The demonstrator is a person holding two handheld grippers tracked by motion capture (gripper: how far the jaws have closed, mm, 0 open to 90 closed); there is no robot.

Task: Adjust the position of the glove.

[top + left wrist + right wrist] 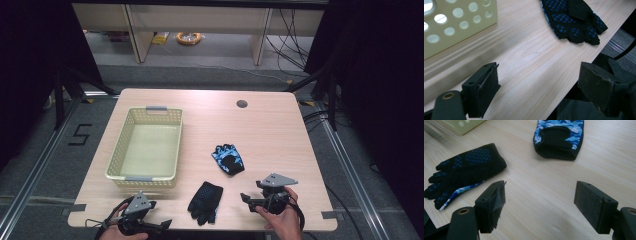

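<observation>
Two fingerless gloves lie flat on the counter (280,125): the black glove (205,201) between left tool (161,225) and right tool (246,198), the blue camouflage glove (228,158) ahead of the right tool. Both tools are spread, pinching nothing. Ahead of the left tool stands a yellow basket (116,156).

A pale wooden table (270,125) with a round cable hole (242,104) near its far edge carries a yellow basket (120,150) at left. A camo glove (228,159) lies mid-table, a black glove (205,201) near the front edge.
</observation>
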